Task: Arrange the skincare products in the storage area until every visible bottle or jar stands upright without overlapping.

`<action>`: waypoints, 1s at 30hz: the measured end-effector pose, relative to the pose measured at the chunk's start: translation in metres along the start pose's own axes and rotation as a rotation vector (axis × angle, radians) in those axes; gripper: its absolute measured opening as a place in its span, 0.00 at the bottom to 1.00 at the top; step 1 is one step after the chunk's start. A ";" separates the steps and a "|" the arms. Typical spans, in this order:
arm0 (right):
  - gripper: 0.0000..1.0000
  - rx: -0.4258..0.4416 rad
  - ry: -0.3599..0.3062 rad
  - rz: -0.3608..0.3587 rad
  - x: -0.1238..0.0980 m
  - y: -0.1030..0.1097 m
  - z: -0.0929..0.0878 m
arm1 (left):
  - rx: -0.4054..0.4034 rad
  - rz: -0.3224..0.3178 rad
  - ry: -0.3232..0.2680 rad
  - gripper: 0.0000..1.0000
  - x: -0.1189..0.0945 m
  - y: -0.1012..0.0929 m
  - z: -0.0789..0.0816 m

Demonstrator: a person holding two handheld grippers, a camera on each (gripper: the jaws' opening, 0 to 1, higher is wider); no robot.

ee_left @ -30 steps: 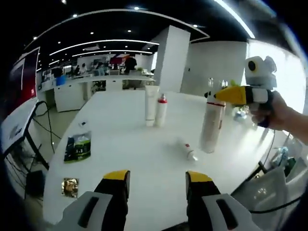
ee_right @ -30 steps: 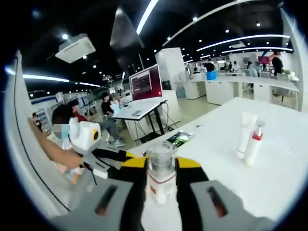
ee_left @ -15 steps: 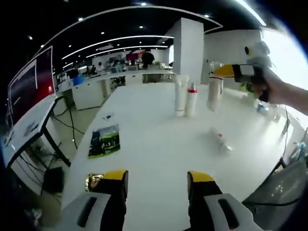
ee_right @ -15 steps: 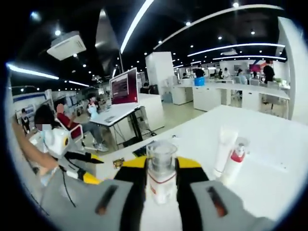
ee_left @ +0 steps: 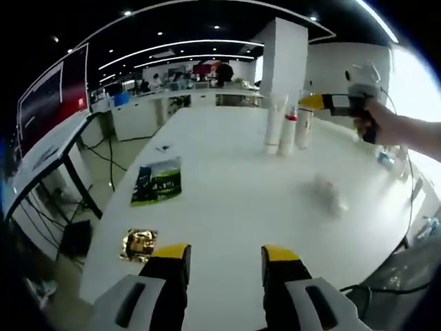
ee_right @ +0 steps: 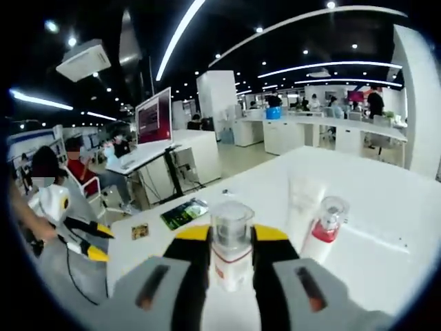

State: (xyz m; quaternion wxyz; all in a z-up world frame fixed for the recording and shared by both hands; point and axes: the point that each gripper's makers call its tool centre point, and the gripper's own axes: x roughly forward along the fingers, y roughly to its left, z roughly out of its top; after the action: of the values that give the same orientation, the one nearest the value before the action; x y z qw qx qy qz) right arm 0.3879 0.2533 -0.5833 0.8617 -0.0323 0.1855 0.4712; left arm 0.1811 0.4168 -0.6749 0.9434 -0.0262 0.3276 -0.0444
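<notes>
Since a second ago the right gripper [ee_right: 231, 258] has carried its white bottle [ee_right: 230, 265] across to the far pair of products, and it now stands just right of them in the left gripper view. That bottle is a smooth white cylinder with a red band on the label and a clear, ribbed-looking cap, and the yellow-tipped jaws are clenched on its neck. Beside it stand a tall white tube [ee_left: 276, 124] with a flat matte body and a slim white bottle with a red pump collar [ee_left: 289, 132], both upright and close together. One small bottle [ee_left: 329, 194], blurred, lies on its side on the glossy white bench [ee_left: 227, 186], nearer and to the right. The left gripper [ee_left: 224, 265] hangs over the near edge, its jaws released and holding nothing. A green printed packet [ee_left: 158, 182] and a small gold foil sachet [ee_left: 140, 243] lie flat on the left.
</notes>
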 end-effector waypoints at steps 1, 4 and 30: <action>0.22 -0.004 0.002 -0.001 0.003 -0.001 -0.001 | 0.001 0.001 -0.007 0.44 0.001 0.000 0.001; 0.22 -0.052 -0.002 0.000 0.013 -0.005 -0.004 | 0.004 -0.022 -0.004 0.46 0.005 -0.006 -0.003; 0.22 -0.157 -0.019 -0.046 0.068 -0.033 -0.053 | -0.052 0.039 0.124 0.43 0.013 0.023 -0.039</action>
State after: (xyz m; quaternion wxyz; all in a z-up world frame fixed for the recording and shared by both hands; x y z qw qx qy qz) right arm 0.4327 0.2771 -0.6605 0.8687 -0.0994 0.1393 0.4648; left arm 0.1687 0.4376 -0.7156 0.9210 -0.0415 0.3869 -0.0192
